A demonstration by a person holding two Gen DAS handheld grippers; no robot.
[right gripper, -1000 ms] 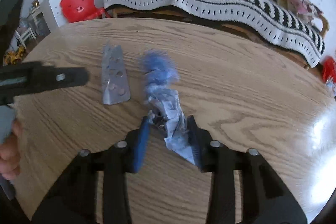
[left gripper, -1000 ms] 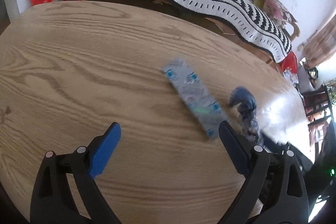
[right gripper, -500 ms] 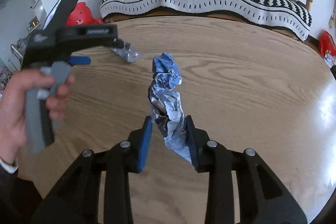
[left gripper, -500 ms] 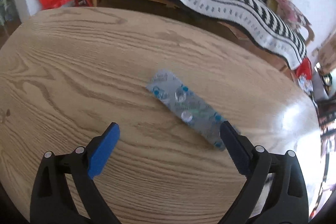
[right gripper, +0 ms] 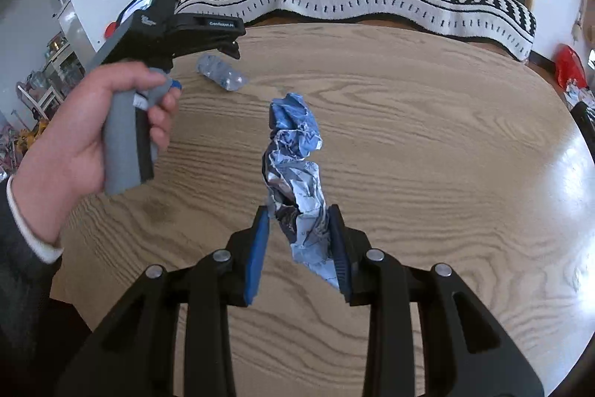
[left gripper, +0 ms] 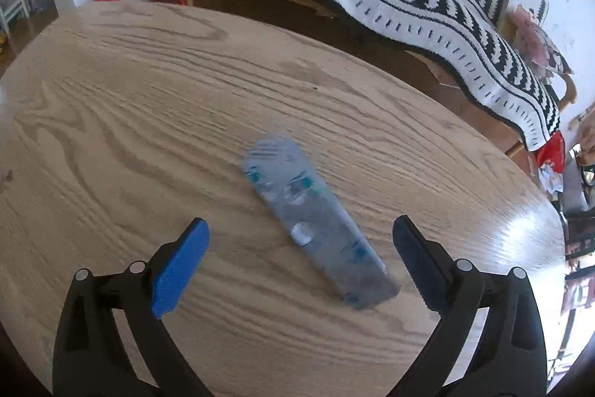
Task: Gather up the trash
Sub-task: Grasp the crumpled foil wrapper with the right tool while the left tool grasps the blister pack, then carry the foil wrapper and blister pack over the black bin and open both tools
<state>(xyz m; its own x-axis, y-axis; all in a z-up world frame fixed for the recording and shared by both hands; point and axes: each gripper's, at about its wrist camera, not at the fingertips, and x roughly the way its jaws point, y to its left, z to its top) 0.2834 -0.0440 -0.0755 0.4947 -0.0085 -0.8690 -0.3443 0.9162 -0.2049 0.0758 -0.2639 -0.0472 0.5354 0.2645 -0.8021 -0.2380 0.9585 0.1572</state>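
Spread wide, the left gripper (left gripper: 297,240) hovered over the flat blister pack (left gripper: 314,226), which lay on the wooden table (left gripper: 111,121) between its blue pads. Further right, the right gripper (right gripper: 299,240) was clamped on a crumpled wrapper (right gripper: 293,159), held off the tabletop. Being thin and flush with the wood, the pack would likely slide or skid away if the pads closed too high.
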